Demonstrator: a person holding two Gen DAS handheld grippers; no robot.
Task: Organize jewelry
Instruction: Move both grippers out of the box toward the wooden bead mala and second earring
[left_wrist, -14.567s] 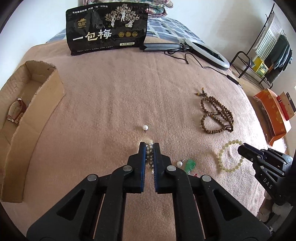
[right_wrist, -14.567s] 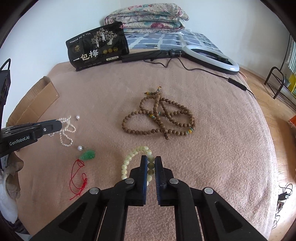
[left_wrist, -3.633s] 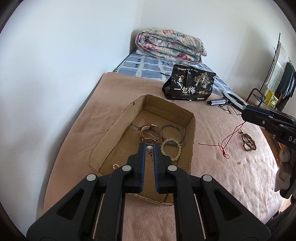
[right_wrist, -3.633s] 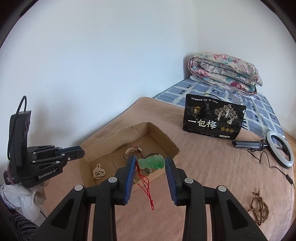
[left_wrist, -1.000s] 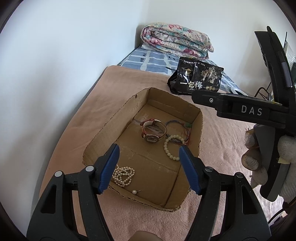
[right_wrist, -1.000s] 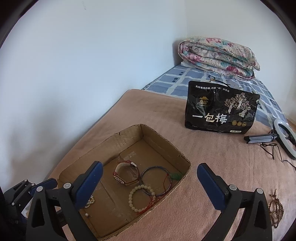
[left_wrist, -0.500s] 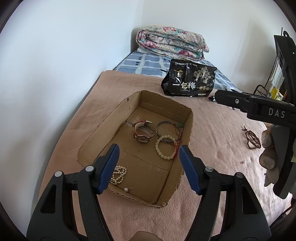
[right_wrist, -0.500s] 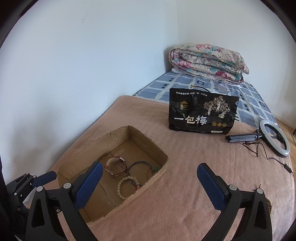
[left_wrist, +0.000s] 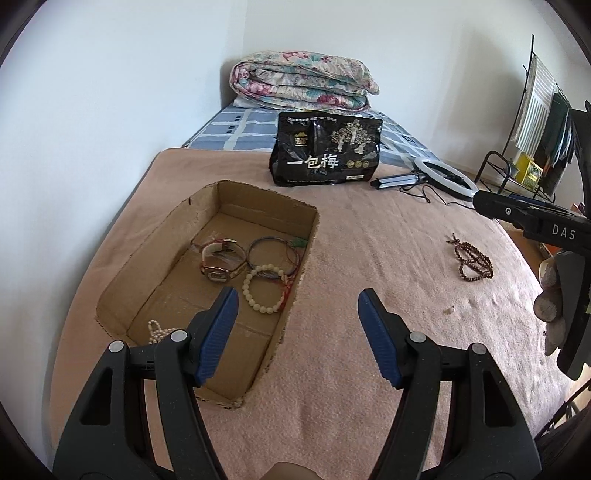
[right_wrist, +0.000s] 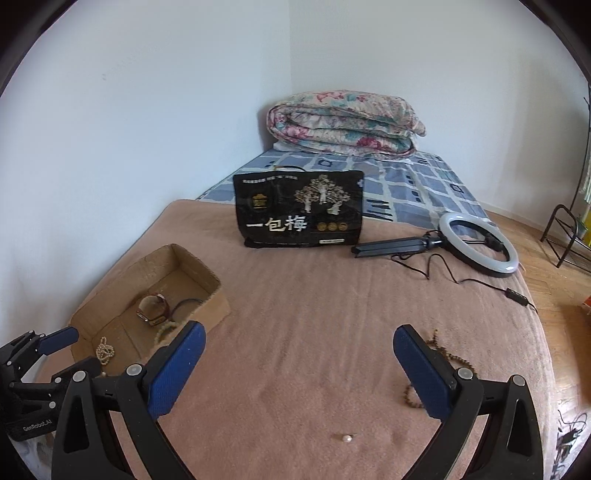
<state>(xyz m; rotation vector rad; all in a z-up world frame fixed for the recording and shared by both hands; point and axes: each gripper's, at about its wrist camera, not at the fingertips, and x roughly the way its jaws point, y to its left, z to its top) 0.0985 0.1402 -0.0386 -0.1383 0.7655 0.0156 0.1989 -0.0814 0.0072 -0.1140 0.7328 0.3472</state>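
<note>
While both tools hang empty over the pink fleece blanket (right_wrist: 295, 332), two pieces are left outside the brown cardboard box (left_wrist: 310, 236): a small white pearl earring (right_wrist: 346, 438) and a long strand of dark brown wooden beads (left_wrist: 472, 260). The right gripper (right_wrist: 299, 365) is spread wide, nothing between its blue pads, with the pearl lying low between the jaws and the bead strand partly hidden behind the right-hand finger. The left gripper (left_wrist: 297, 334) is also held well open and empty, near the box's corner. Inside the box a watch, bangle, pale bead bracelet (left_wrist: 264, 290) and pearl string are seen. The pearl is judged tiny, light, smooth and likely to roll or sink into the fleece; a pinch straight across it is called for. The bead strand is judged limp and light, best taken at a bunched loop.
</note>
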